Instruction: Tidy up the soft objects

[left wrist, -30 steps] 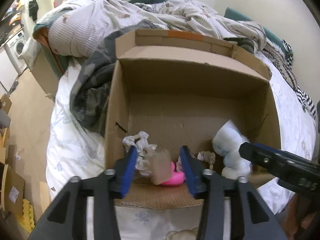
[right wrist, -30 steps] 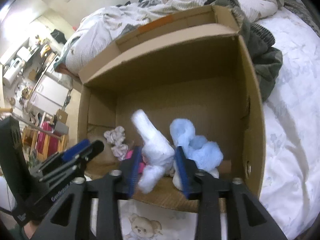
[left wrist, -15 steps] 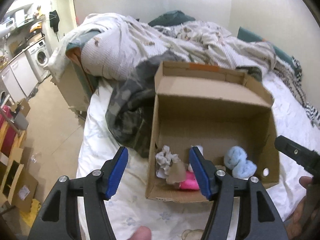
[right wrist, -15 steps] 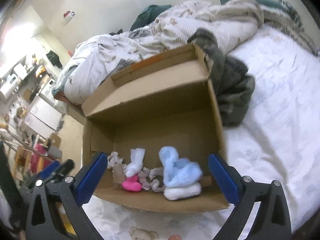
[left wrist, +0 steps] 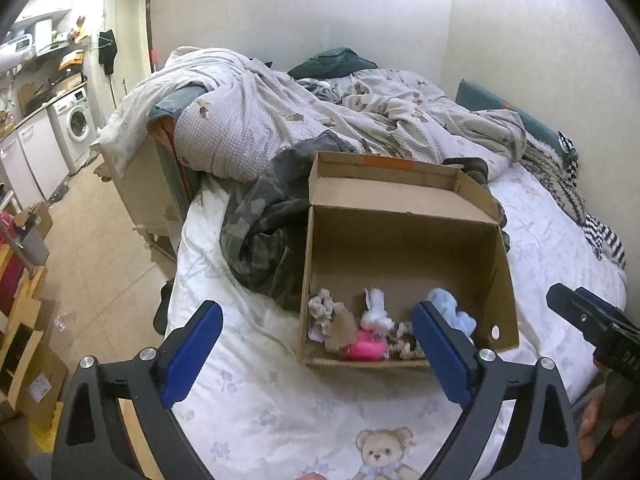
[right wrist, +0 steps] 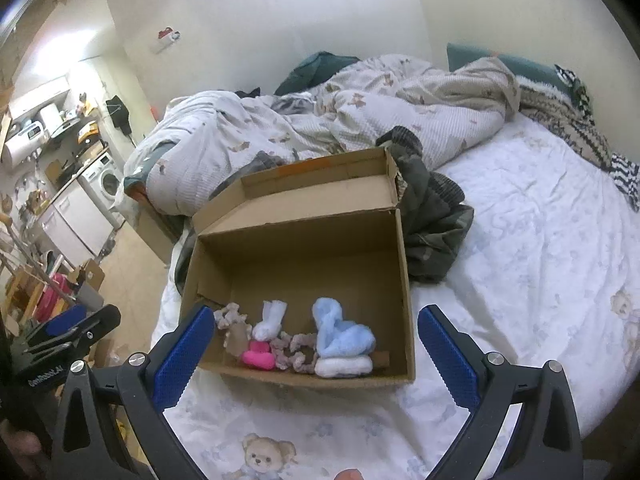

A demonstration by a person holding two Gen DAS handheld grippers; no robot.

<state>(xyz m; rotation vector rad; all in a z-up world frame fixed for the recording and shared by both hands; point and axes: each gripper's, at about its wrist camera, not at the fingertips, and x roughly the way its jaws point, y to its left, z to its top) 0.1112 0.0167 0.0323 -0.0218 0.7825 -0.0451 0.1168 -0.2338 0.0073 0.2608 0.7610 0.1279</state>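
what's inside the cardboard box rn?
Cardboard box holds a light-blue plush atop a white one, pink plush, white sock-like piece, greyish scrunchies. Anything beneath them is hidden.

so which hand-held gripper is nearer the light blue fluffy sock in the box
Right, though only slightly. The right hand-held gripper is open just in front of the cardboard box, framing the light blue fluffy sock. The left hand-held gripper is open too, off toward the box's left end.

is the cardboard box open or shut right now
Open. The cardboard box has its lid flap folded back, and the blue fluffy sock and pink sock lie in plain sight inside.
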